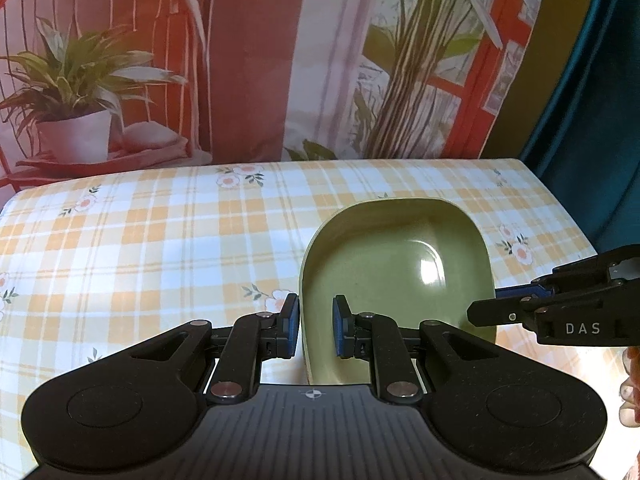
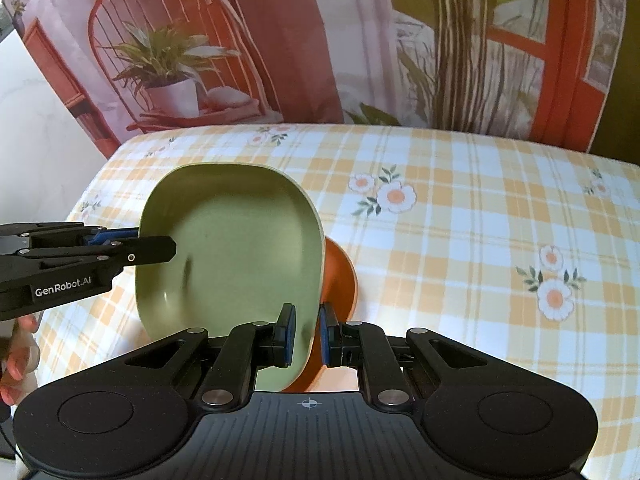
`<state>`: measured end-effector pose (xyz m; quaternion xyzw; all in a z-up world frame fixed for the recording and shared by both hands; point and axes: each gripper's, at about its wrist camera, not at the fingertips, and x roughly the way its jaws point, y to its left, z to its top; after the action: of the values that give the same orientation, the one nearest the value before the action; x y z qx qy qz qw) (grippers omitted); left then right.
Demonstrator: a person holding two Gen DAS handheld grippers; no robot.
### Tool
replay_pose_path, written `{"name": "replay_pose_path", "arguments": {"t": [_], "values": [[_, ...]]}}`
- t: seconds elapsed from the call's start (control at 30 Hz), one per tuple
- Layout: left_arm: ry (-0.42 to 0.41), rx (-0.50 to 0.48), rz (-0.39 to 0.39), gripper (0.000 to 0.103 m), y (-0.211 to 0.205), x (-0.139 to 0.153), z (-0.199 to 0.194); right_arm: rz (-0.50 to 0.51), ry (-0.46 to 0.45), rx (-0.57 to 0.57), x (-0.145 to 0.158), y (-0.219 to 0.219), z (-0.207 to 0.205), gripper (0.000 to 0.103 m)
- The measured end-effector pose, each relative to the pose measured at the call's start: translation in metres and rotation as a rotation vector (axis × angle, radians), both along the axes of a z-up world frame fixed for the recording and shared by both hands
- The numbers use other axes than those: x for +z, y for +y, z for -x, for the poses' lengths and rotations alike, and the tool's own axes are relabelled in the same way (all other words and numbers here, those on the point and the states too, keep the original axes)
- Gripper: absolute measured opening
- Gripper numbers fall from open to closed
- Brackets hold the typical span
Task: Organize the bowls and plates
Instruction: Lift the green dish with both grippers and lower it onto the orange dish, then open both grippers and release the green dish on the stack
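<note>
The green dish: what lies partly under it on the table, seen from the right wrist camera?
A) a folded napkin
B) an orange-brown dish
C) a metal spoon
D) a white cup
B: in the right wrist view, an orange-brown dish shows from under the right edge of the green dish, whose rim stands between the fingers of the right claw.

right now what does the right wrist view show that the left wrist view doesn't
Only the right wrist view shows an orange dish under the green bowl, and a white wall at far left. Only the left wrist view shows the teal curtain at right. Both show the green bowl, each tool straddling its rim: left tool, right tool, plus the checked floral tablecloth and plant backdrop.
</note>
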<state>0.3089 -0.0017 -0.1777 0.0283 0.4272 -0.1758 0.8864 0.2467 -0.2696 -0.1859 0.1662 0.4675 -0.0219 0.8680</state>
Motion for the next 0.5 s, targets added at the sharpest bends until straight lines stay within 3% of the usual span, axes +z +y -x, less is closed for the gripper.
{"name": "replay_pose_path", "arguments": {"t": [0.5], "values": [[-0.003, -0.021, -0.042, 0.018, -0.01, -0.012, 0.001, 0.037, 0.051, -0.002, -0.009, 0.007, 0.002, 0.012]]}}
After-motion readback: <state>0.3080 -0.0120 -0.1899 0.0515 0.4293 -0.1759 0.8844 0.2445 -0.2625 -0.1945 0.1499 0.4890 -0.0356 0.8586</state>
